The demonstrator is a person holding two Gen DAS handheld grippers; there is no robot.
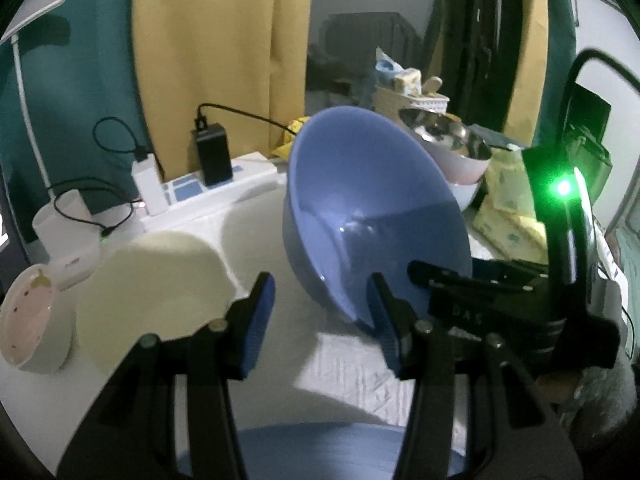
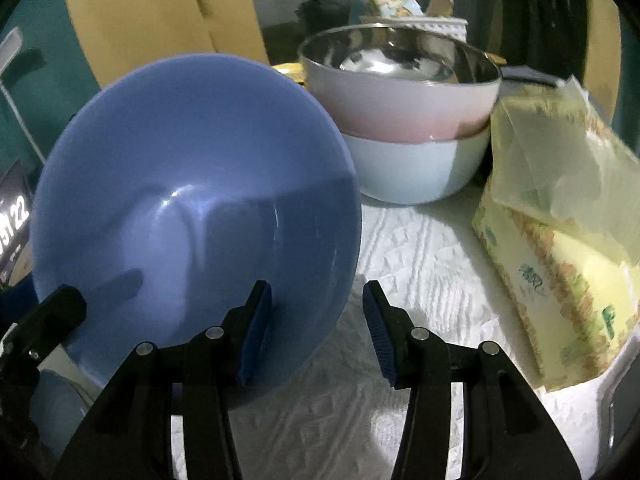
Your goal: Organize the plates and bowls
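Though tilted, glossy blue bowl (image 2: pixel 192 184)

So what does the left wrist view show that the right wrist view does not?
Only the left wrist view shows the cream plate, the small pink-lined bowl, the white power strip with its black adapter, and the right tongs.

Only the right wrist view shows the clock display.

Both show the tilted blue bowl, the stacked steel-lined bowls and the yellow tissue packs.
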